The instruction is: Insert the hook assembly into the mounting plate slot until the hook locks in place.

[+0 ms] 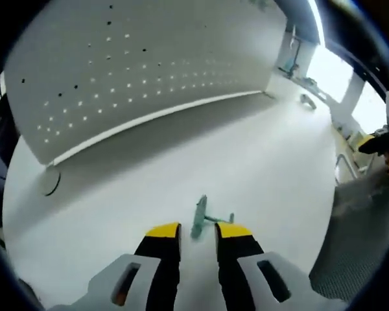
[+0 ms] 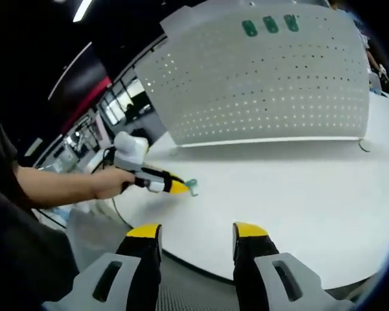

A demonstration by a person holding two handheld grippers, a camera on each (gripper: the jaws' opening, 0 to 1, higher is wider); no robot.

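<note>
Probably light, stiff and slippery: teal hook assembly beyond left gripper (jaws narrowly apart, empty); best pinched at the shank.

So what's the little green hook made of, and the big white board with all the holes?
The hook looks like see-through teal plastic, since it is tinted and slightly glassy, though it is blurry here. The pegboard looks like thin white painted sheet metal, matte, with neat rows of punched holes that light shines through; it could be plastic. The left gripper has yellow, rubbery-looking tips.
</note>
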